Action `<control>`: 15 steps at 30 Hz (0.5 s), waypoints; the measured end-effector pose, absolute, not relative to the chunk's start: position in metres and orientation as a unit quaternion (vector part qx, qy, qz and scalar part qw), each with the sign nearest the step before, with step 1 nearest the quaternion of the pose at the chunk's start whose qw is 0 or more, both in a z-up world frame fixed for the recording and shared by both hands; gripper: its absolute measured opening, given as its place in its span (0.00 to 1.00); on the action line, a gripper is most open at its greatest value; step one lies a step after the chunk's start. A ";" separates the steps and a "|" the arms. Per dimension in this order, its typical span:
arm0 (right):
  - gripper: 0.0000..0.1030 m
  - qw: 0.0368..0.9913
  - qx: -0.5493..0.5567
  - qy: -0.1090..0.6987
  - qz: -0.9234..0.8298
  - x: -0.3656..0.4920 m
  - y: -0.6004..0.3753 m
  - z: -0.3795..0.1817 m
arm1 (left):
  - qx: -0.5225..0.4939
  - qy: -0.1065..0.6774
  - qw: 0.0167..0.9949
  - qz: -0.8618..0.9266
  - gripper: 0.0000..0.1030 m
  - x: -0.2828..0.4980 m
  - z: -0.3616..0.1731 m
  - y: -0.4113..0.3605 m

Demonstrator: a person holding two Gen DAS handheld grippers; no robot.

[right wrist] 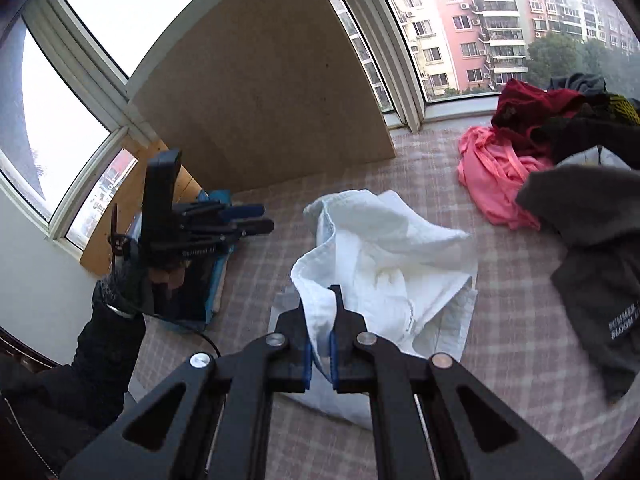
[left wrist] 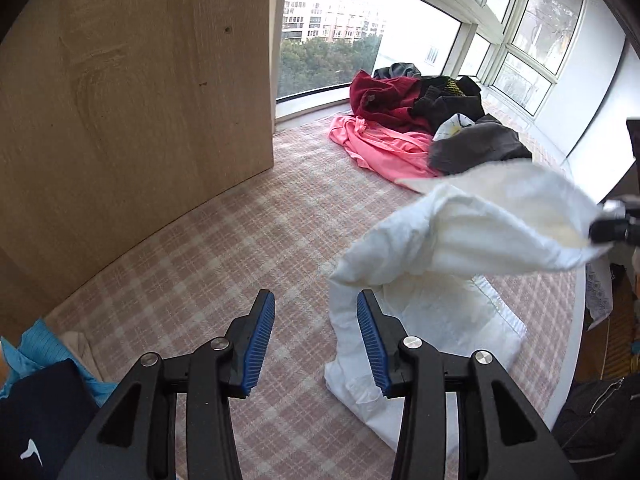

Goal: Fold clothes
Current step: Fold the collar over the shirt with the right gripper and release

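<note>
Lifting crumpled white cotton garment (right wrist: 384, 248) with my right claw (right wrist: 320, 344) clamped on its edge; left claw (left wrist: 316, 340) released, must grab another corner next

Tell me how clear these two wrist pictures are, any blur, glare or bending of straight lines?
Left wrist view: the lifted white garment is smeared by motion, the window is blown out white, and the wooden panel edge bows from the fisheye. Right wrist view: the grey shirt at the right edge is blurred, the left panes glare white, and the frames curve; the right claw is sharp.
</note>
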State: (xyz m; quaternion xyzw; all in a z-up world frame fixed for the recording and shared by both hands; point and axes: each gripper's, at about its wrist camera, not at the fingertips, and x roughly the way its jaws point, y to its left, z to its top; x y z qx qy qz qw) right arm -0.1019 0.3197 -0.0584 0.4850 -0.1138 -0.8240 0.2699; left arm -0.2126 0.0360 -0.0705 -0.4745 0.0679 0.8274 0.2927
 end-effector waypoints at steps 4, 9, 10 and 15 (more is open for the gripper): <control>0.06 0.235 0.518 -0.145 -0.810 -0.070 0.331 -0.103 | -0.481 0.065 0.354 0.800 0.40 -0.221 -0.069 0.063; 0.06 0.230 0.517 -0.152 -0.810 -0.052 0.332 -0.116 | -0.515 0.114 0.403 0.748 0.40 -0.240 -0.090 0.117; 0.06 0.234 0.518 -0.151 -0.809 -0.050 0.330 -0.116 | -0.526 0.135 0.416 0.730 0.39 -0.232 -0.097 0.125; 0.10 0.227 0.558 -0.126 -0.788 -0.037 0.332 -0.125 | -0.556 0.252 0.461 0.644 0.38 -0.176 -0.129 0.152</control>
